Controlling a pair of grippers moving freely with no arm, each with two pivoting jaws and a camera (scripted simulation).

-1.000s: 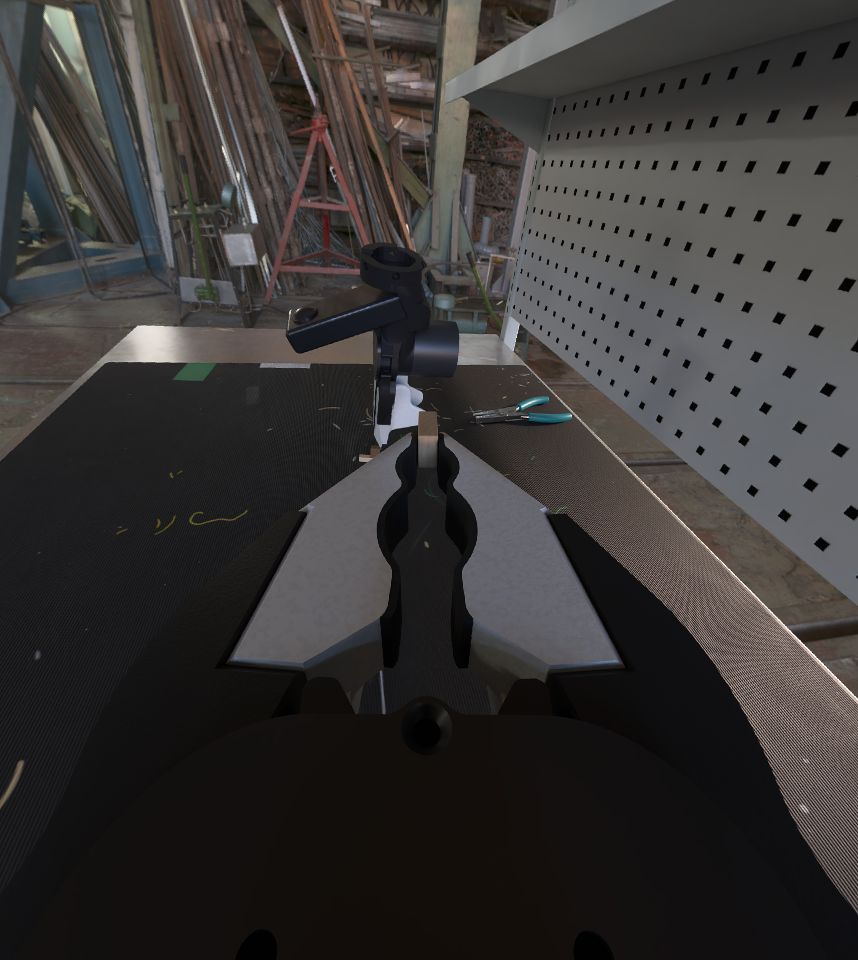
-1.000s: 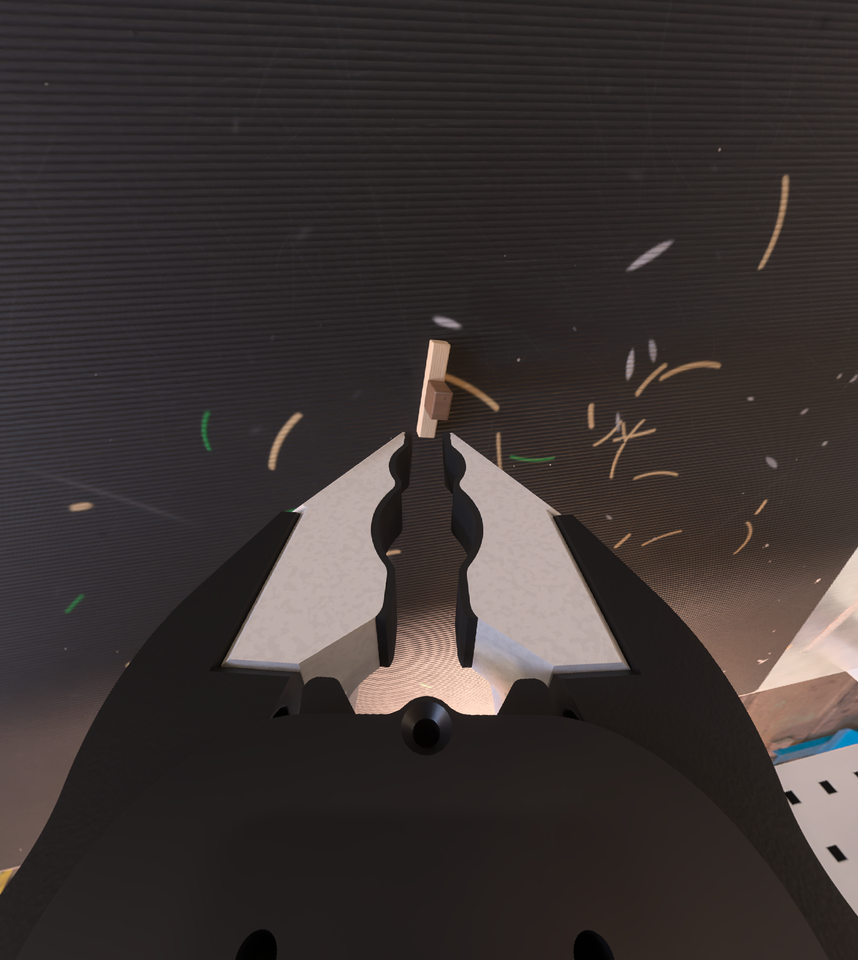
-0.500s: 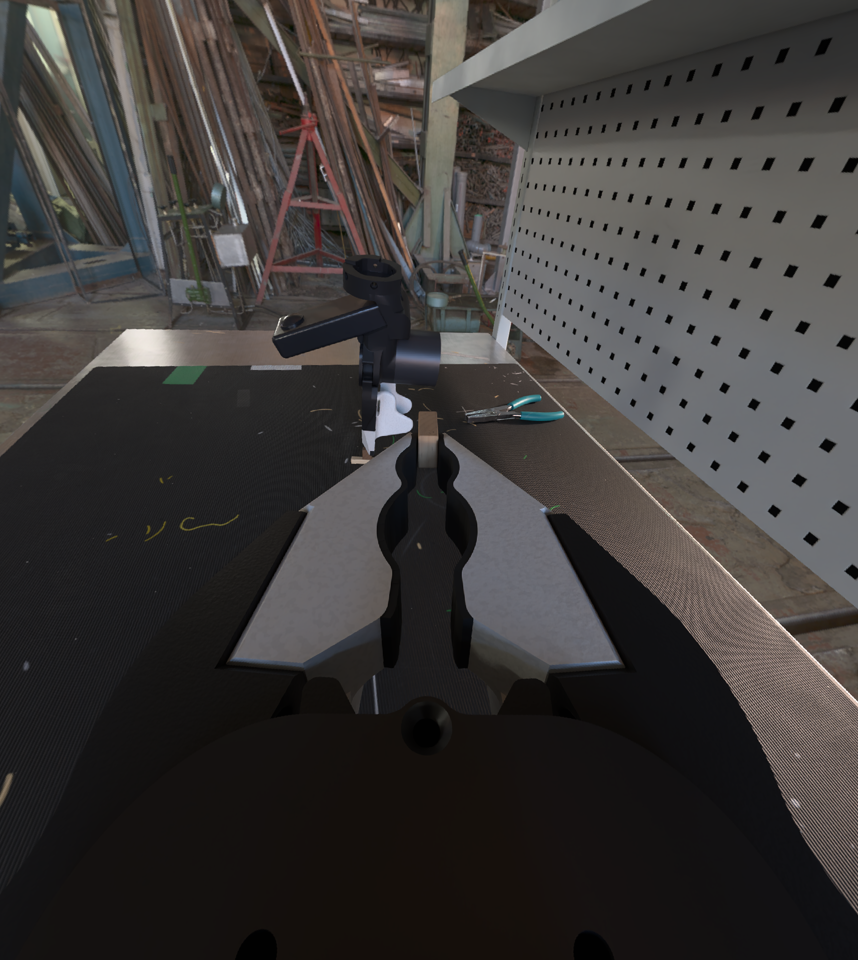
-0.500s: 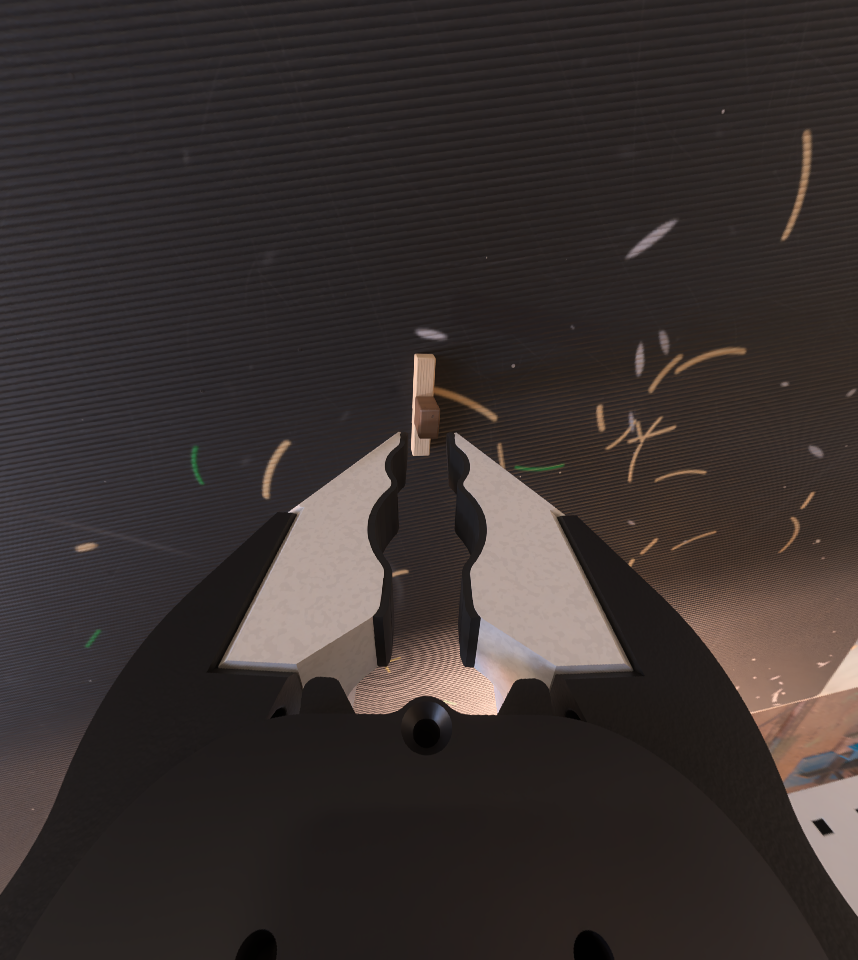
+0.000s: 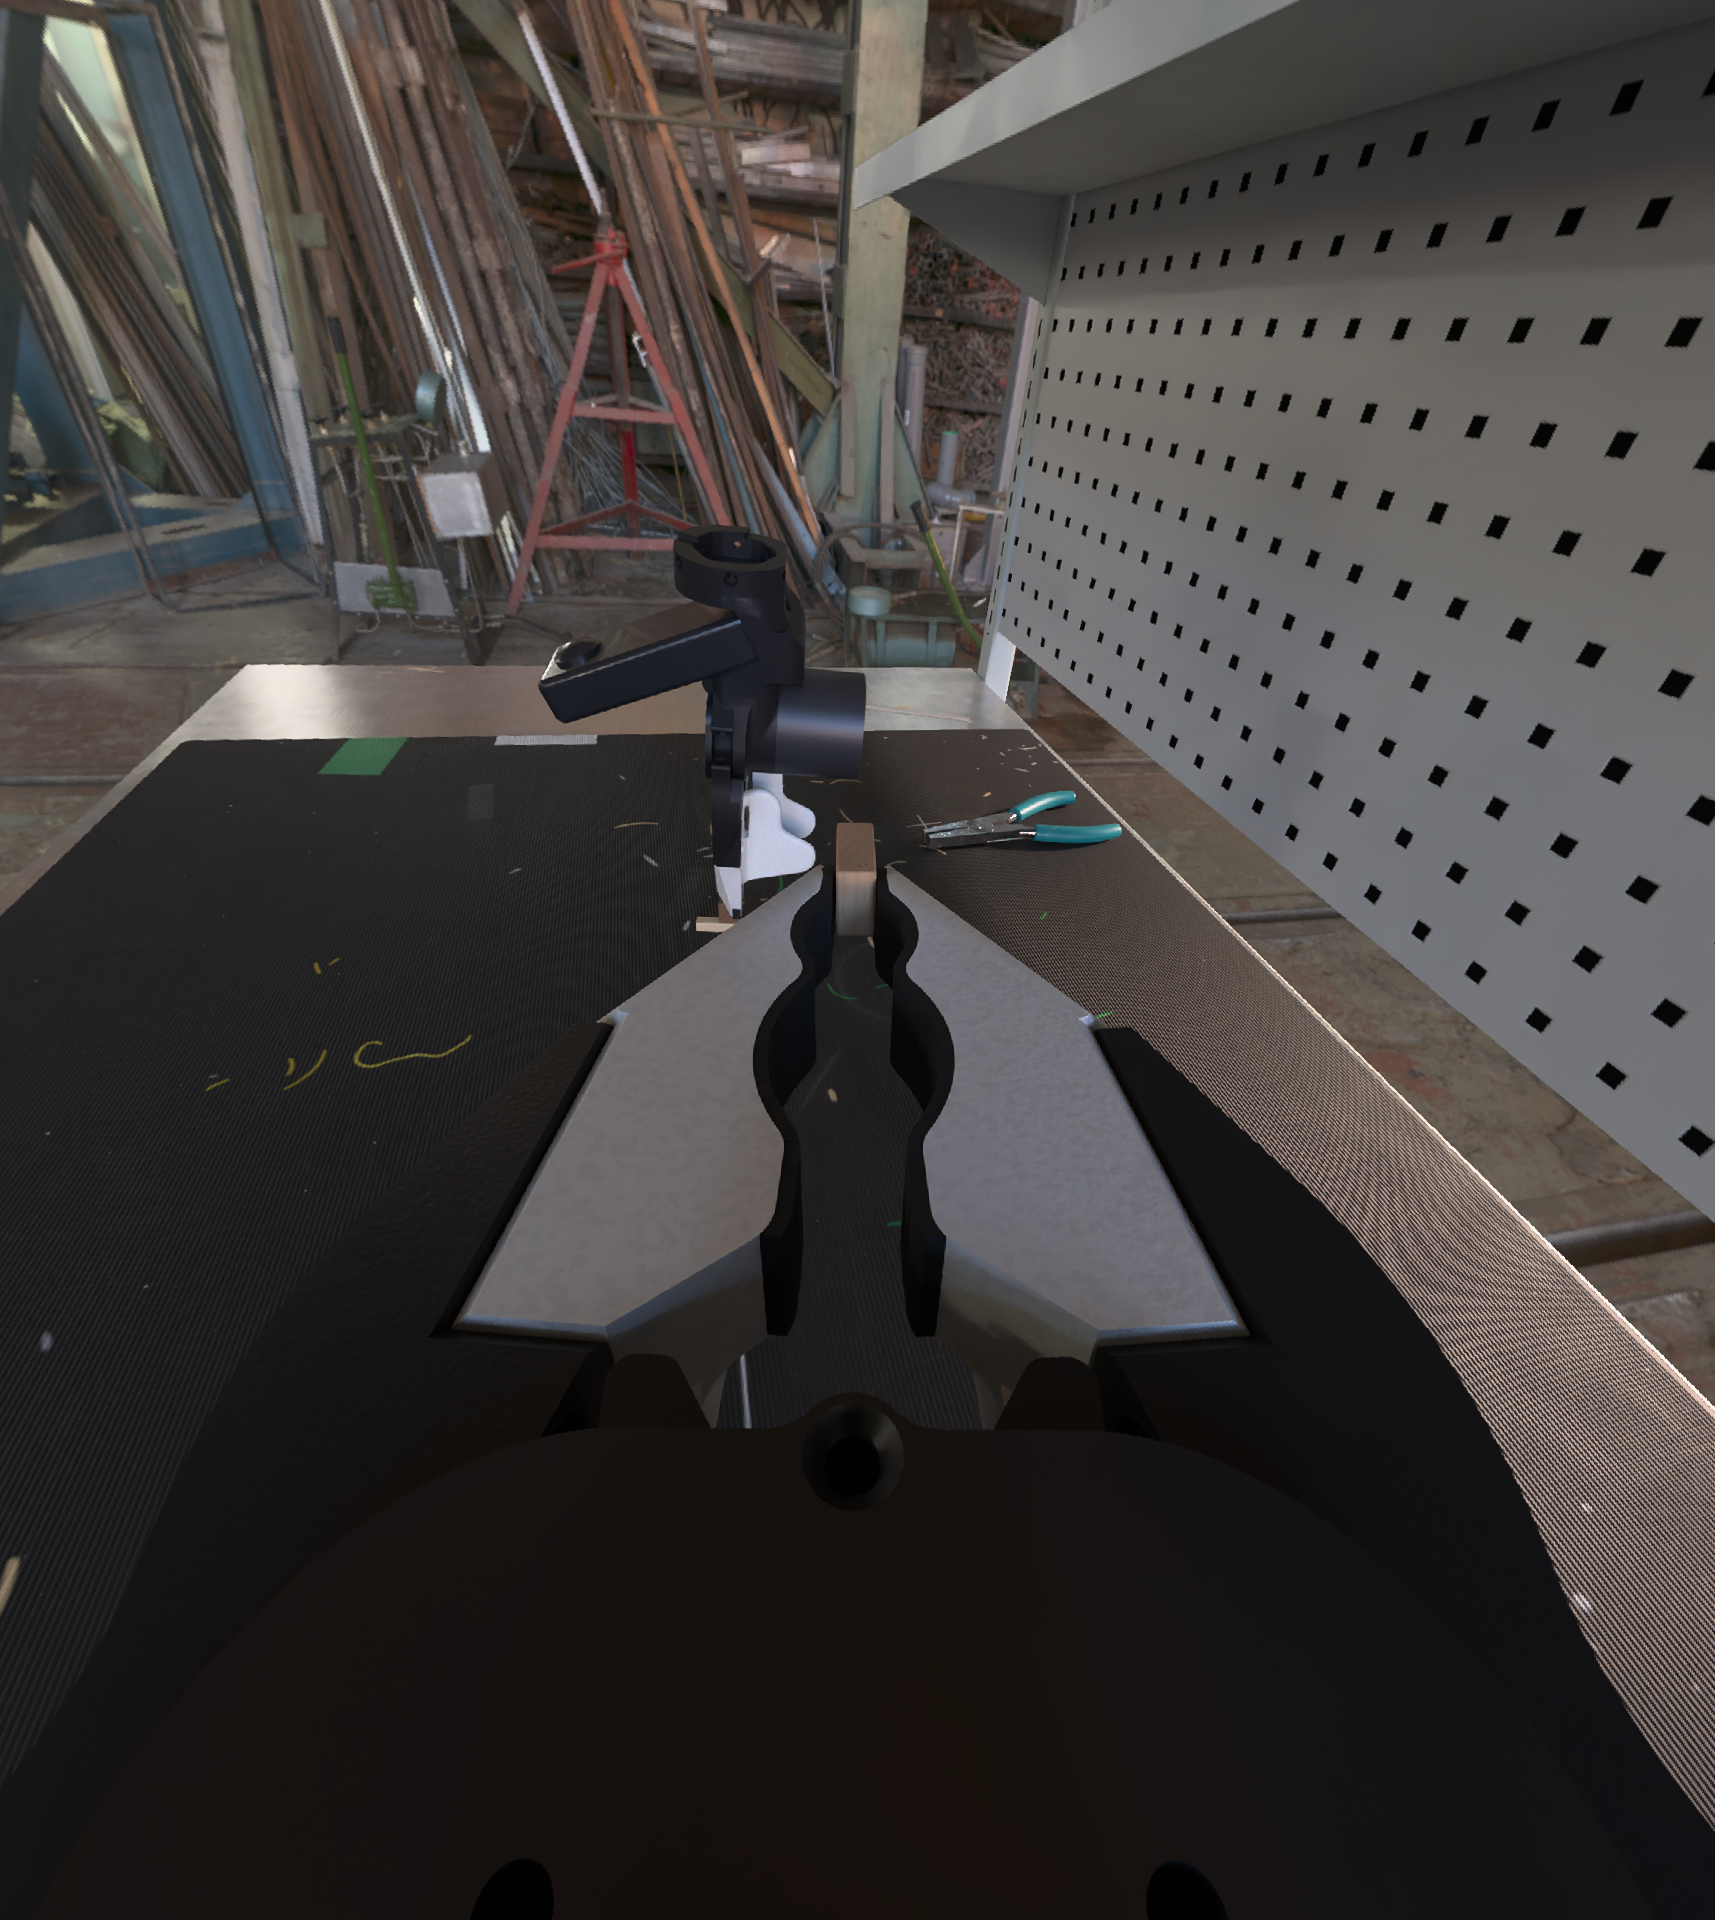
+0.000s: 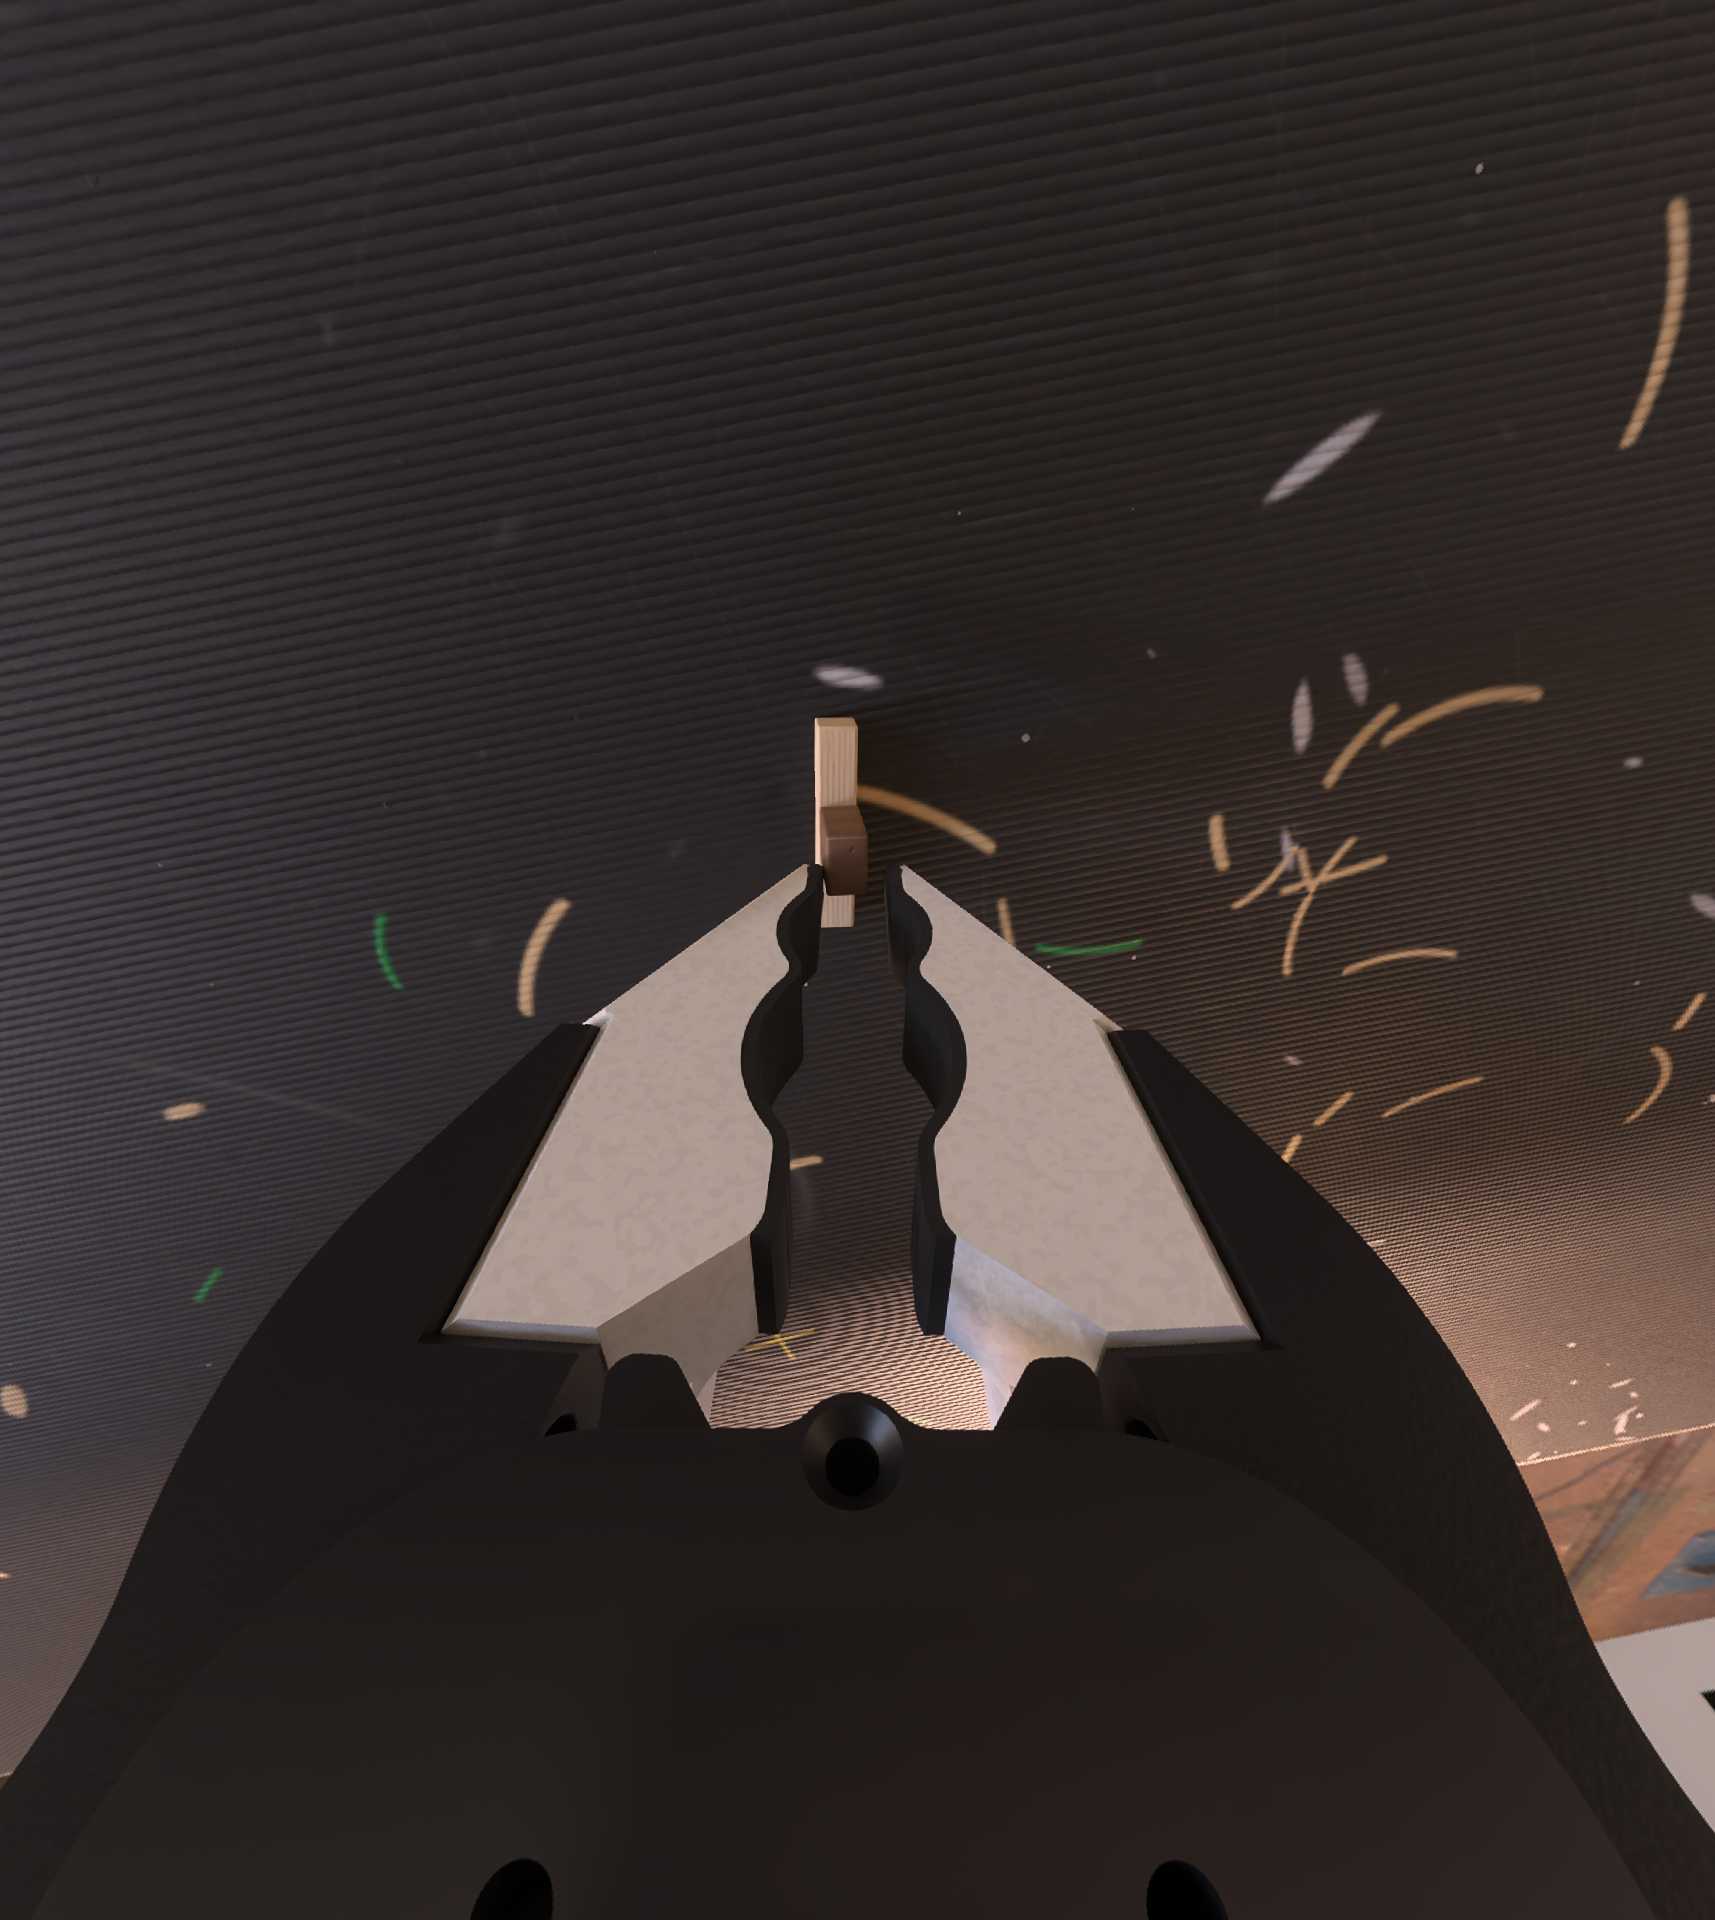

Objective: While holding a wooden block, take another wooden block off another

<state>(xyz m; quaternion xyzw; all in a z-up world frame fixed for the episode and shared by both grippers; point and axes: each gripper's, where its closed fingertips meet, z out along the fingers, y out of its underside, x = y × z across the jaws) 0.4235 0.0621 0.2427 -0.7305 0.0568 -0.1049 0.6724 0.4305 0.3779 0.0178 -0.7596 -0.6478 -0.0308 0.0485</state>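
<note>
Left gripper (image 5: 853, 894) pinches a wooden block (image 5: 854, 878) at its fingertips, off the desk (image 5: 209, 935). Right gripper (image 6: 853, 894) points down, fingers spread either side of the small dark block (image 6: 845, 842) lying across a pale wooden bar (image 6: 837, 764). Judgement: centre on the dark block, close, lift straight up. Pliers (image 5: 1019, 821) at 1 o'clock, pegboard (image 5: 1455, 623) at 3; open room at 9.

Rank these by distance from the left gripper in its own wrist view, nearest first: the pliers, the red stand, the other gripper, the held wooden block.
1. Wooden block: clamped at the left gripper tips.
2. Right gripper: just ahead, slightly left, pointing down at the mat.
3. Teal-handled pliers: farther along the mat, to the right.
4. Red stand: beyond the table's end, on the floor.
</note>
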